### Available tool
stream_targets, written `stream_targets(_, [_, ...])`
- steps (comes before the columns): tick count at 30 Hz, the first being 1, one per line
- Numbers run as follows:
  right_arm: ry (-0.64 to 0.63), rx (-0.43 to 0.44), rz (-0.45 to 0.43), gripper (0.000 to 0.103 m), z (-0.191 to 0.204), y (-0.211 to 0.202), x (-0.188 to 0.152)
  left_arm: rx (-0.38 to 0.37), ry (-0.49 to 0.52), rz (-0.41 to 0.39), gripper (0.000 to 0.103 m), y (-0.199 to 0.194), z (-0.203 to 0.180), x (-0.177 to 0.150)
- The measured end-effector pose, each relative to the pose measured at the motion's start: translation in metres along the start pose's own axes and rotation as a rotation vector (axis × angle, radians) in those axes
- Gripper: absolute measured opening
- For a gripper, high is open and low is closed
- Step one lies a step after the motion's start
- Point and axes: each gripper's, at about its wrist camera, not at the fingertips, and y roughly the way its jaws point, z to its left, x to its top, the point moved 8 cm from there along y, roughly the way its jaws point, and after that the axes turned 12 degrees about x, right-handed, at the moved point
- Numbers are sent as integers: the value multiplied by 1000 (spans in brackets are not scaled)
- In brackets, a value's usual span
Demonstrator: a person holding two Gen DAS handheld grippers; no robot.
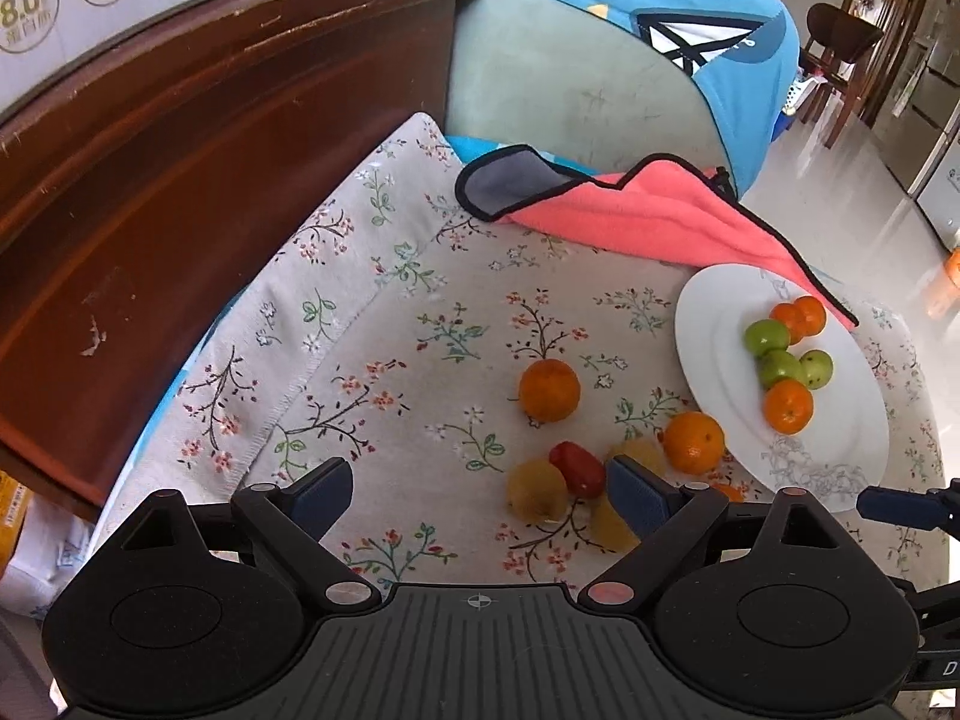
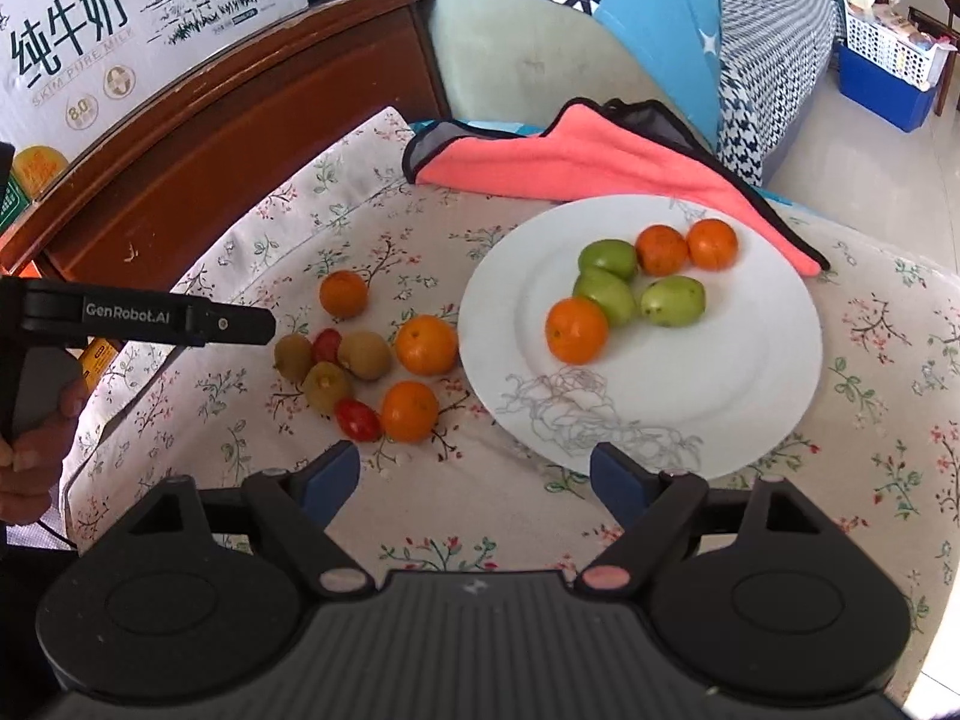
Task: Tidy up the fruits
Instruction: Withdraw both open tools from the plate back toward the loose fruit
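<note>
- While both pairs of tongs hung over the floral cloth (image 2: 870,330), the left gripper (image 1: 480,489) stood wide open with nothing between its pads, tilted steeply down at the loose fruit
- Nearest its right finger (image 1: 636,495) lay the cluster: a red tomato (image 1: 577,468) just beside that finger's tip, a kiwi (image 1: 536,491) on the tomato's left, and another yellowish fruit partly hidden behind the finger
- So the cluster sat off to the right of the jaw's centre line, not between the fingers; by my reading a grasp there would have called for a shift rightward first
- The tomato's long axis ran slantwise, from upper left to lower right in the left wrist view, so it lay crosswise to neither finger cleanly
- The right gripper (image 2: 477,477) was likewise spread wide and empty, its fingers straddling bare cloth and the near rim of the white plate (image 2: 750,408)
- A second tomato (image 2: 357,418) and an orange (image 2: 410,411) lay just ahead of its left finger, nearer to the right hand than to the left
- Farther off, another orange (image 2: 426,344) rested just beside the plate's left edge, and a lone orange (image 2: 342,293) lay apart beyond the kiwis
- On the plate already sat three oranges and three green fruits (image 2: 606,294), bunched toward its far side
- Beyond the plate lay a pink towel (image 2: 600,162)
</note>
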Motion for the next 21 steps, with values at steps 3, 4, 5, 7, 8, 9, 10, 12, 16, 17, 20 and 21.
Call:
stream_targets(3, [7,7,-14,83,3,6,2,39,12,-11,93,5,4,0])
stream_targets(4, [9,17,-19,82,4,8,3,47,8,-16,93,6,6,-1])
stream_targets(5, [12,27,-25,78,5,10,4,43,2,-18,93,7,7,-1])
stream_targets(7, [15,43,-32,74,8,15,7,27,-16,-18,93,7,11,-1])
stream_targets(8, [17,48,-35,70,9,18,7,20,-25,-20,93,8,12,-2])
stream_targets(9, [19,57,-37,65,10,20,8,15,-32,-20,93,8,14,-2])
stream_targets(10, [21,66,-36,63,11,23,8,13,-33,-18,93,8,14,-2])
stream_targets(12, [22,83,-31,56,14,28,7,14,-29,-21,92,7,15,-3])
stream_targets(16, [12,85,-19,44,16,37,7,-32,-34,-26,91,5,12,-3])
stream_targets(17, [14,85,-18,42,15,39,6,-38,-34,-27,91,4,11,-3])
stream_targets(20, [38,85,-16,41,12,44,6,-61,-34,-35,90,3,8,-1])
stream_targets(21, [49,86,-16,40,10,45,6,-71,-40,-37,90,2,8,-1])
